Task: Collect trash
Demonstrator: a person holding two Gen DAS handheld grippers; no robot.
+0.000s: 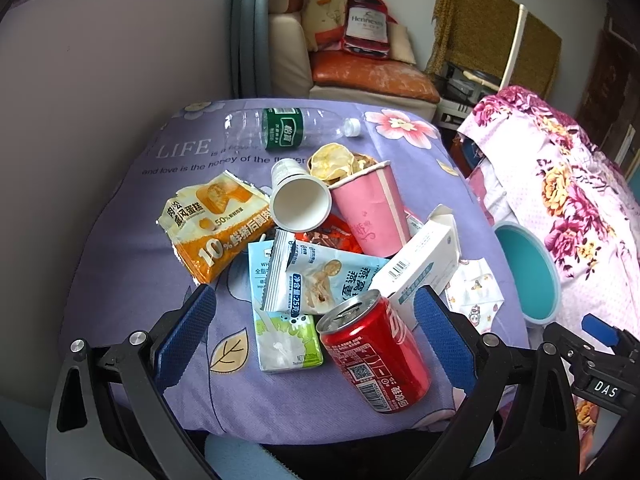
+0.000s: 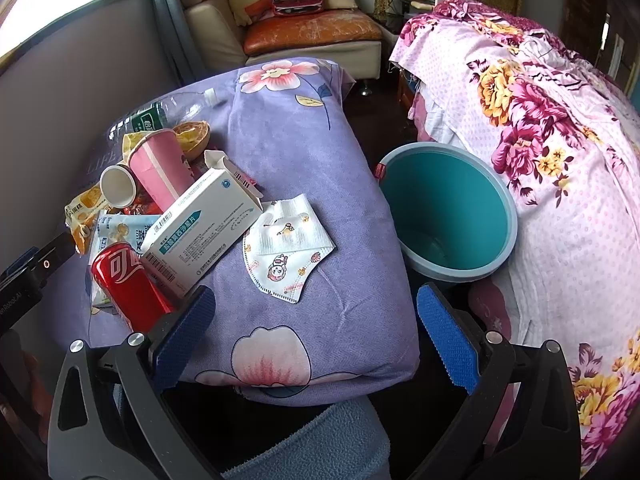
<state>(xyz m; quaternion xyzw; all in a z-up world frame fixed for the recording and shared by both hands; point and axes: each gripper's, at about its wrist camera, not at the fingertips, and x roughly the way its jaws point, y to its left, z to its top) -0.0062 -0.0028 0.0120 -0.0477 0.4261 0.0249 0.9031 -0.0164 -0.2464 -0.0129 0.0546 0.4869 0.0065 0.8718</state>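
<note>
purple floral cloth [image 1: 120, 280] holds the trash heap: nearest, red can [image 1: 374, 354] between the spread, empty fingers of the left gripper [image 1: 314, 334], then milk carton [image 1: 286, 336], white box [image 1: 420, 264], pink cup [image 1: 370, 210], clear bottle [image 1: 288, 126] farthest. risk: gripping the tilted can may roll it off the near edge or shift the box touching it. right gripper [image 2: 316, 334], likewise spread and empty, alone shows the whole teal bin [image 2: 448, 208] and face mask [image 2: 286, 246].

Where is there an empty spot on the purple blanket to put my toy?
The purple blanket is bare between the face mask and the teal bin, and up toward the pink flower print. The pile around the red can and white box is crowded.
</note>
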